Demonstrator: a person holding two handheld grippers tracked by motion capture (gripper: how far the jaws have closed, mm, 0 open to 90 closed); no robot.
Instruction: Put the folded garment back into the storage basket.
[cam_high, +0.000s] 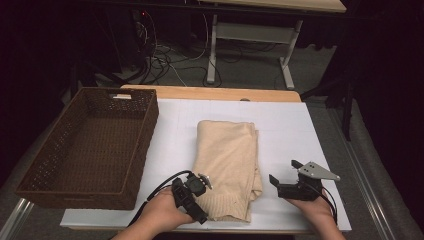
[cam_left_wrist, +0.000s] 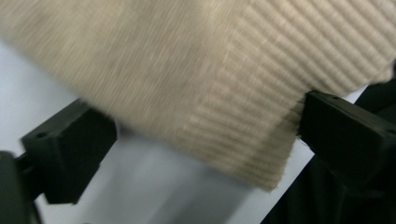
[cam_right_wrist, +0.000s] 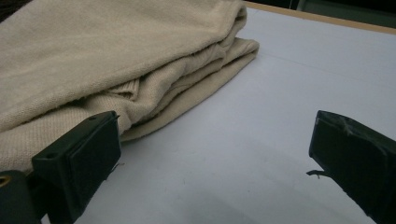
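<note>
On white table (cam_high: 300, 130): folded beige sweater (cam_high: 227, 160) | left gripper (cam_left_wrist: 201, 140) spread, sweater's ribbed hem between jaws, unpinched | right gripper (cam_right_wrist: 215, 149) spread, beside sweater

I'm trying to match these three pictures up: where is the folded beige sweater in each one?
High view: the sweater lies mid-table, between the two grippers.
Left gripper view: it fills the upper part, ribbed hem between the jaws.
Right gripper view: it lies upper left, beside the left jaw.
Shared landmark: the white table top.
</note>
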